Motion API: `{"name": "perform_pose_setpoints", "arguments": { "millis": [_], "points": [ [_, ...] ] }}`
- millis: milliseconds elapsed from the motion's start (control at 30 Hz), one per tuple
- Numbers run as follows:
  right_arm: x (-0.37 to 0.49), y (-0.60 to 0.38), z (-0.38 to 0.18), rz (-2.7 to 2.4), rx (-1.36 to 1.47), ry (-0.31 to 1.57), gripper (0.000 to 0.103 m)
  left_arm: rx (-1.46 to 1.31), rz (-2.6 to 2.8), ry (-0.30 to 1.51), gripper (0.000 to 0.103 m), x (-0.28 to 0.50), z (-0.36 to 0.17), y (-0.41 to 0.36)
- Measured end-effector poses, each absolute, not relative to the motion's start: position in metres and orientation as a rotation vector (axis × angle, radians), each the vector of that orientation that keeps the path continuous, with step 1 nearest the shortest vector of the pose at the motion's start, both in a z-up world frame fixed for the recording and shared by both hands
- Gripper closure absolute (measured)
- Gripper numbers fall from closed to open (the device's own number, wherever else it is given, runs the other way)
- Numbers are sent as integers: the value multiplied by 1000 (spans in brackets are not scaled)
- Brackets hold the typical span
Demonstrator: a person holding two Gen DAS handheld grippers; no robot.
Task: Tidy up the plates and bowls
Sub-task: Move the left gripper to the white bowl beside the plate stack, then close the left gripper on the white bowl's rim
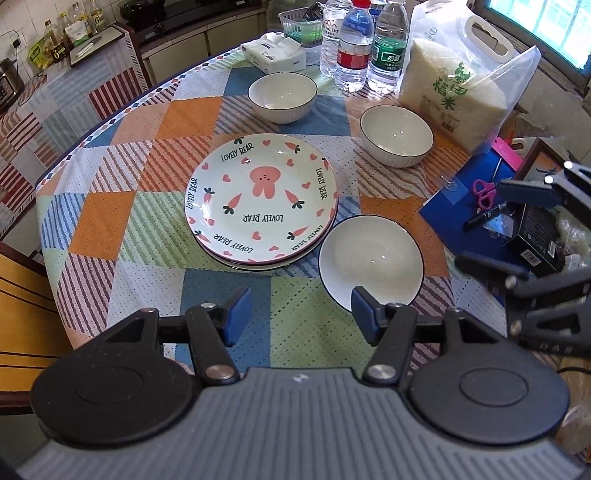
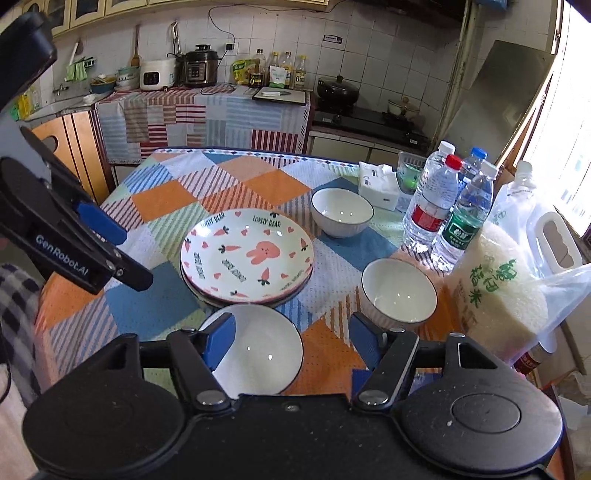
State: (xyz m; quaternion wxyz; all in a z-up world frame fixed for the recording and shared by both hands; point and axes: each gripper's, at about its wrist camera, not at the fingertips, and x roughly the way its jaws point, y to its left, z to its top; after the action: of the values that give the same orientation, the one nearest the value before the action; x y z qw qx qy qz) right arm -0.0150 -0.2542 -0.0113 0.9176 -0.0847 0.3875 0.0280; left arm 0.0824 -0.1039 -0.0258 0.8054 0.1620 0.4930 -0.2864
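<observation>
A stack of rabbit-print plates (image 1: 261,195) (image 2: 246,255) lies mid-table. Three white bowls with dark rims stand around it: a near bowl (image 1: 370,258) (image 2: 260,350), a right bowl (image 1: 396,135) (image 2: 398,291) and a far bowl (image 1: 282,96) (image 2: 342,211). My left gripper (image 1: 301,317) is open and empty, above the cloth in front of the plates, its right finger by the near bowl's rim. My right gripper (image 2: 291,341) is open and empty, hovering over the near bowl. The right gripper also shows in the left wrist view (image 1: 513,229), and the left gripper in the right wrist view (image 2: 110,247).
Water bottles (image 1: 354,48) (image 2: 443,210), a rice bag (image 1: 458,96) (image 2: 506,284), a tissue pack (image 1: 275,53) (image 2: 378,184) and a green basket (image 1: 301,22) crowd the table's far side. A blue folder (image 1: 461,210) with pink scissors (image 1: 484,192) lies right. A wooden chair (image 1: 22,295) stands left.
</observation>
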Motion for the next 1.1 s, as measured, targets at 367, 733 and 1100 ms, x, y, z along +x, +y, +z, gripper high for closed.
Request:
{"name": "perform_pose_setpoints", "arguments": {
  "millis": [367,733,1100],
  "points": [
    [-28,-253,-68,95,-151,818,7,274,-584,1128,32,96,-63,-114],
    [-14,-248,-136,133,-66,839,7,264,-591,1179,27,110,-104,-135],
    [7,-252,-163,141,1,830,6,278,-616,1257,31,126,-139,-158]
  ]
}}
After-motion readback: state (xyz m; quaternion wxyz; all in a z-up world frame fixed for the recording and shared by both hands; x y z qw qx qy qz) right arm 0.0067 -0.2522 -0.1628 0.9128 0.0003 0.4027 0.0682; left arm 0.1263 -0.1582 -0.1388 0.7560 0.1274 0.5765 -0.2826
